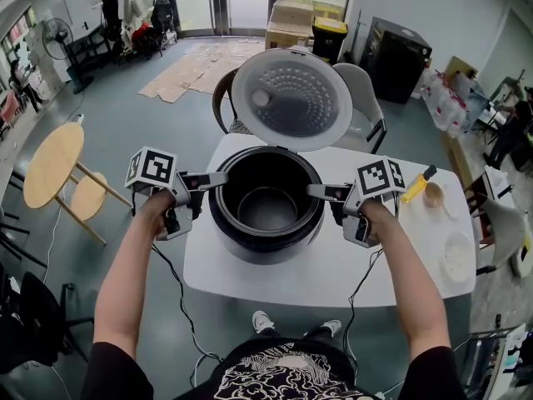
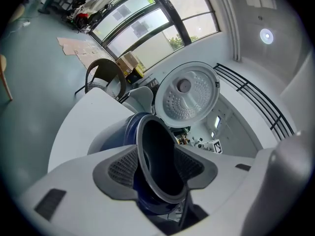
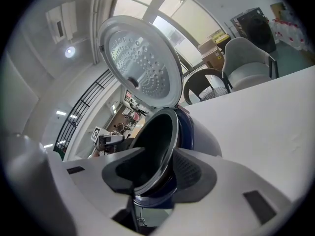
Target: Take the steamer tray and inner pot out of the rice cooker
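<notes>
Between the fingers [image 2: 122, 169] of my left gripper [image 2: 156, 168] runs the left rim of the inner pot [image 2: 160, 146]. One finger is inside the wall and one outside, pinching it. The pot stands upright in the rice cooker [image 1: 226, 233] on the desk [image 1: 383, 265], mouth up and axis vertical, spanning from one pair of fingers to the other. Beyond both sets of fingertips the lid [image 1: 291, 98] tilts up, open. My right gripper [image 3: 157, 169] pinches the right rim the same way, fingers on either side of the wall.
</notes>
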Tool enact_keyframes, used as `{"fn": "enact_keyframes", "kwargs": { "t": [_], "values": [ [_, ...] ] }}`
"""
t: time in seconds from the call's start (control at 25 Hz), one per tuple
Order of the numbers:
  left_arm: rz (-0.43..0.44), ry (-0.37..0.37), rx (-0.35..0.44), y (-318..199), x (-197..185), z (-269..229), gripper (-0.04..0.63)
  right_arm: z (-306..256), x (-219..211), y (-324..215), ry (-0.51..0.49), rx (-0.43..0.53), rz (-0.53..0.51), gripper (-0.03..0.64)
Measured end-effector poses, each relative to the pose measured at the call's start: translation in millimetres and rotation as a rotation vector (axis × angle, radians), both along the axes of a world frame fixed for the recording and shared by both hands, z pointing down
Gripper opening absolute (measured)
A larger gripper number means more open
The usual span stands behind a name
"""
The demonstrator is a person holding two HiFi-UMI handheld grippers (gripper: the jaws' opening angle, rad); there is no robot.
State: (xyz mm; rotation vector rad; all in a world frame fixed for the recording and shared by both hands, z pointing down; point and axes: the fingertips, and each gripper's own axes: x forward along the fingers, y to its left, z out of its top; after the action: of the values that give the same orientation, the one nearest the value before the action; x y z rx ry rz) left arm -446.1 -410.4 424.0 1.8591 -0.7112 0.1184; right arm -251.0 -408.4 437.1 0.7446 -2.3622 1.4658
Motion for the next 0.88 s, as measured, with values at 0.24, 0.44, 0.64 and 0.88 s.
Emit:
{"fn": "enact_keyframes", "kwargs": {
  "t": [0.24, 0.44, 0.64, 0.88],
  "values": [
    [-0.019, -0.055, 0.003, -3, -8, 10, 0.129, 3, 3, -2, 0.011, 0.003, 0.013, 0.145],
    [-0.013, -0.016, -0.019, -2, -11, 14, 0.1, 5, 4, -4, 0.009, 0.0, 0.016, 0.138],
    [-0.008, -0.002, -0.014, 1, -10, 14, 0.101, 5, 5, -4, 0.005, 0.002, 0.014, 0.136],
    [-0.015, 0.027, -0.001, -1, -5, 8, 0.178, 6, 5, -5, 0.002, 0.003, 0.017, 0.137]
  ]
}}
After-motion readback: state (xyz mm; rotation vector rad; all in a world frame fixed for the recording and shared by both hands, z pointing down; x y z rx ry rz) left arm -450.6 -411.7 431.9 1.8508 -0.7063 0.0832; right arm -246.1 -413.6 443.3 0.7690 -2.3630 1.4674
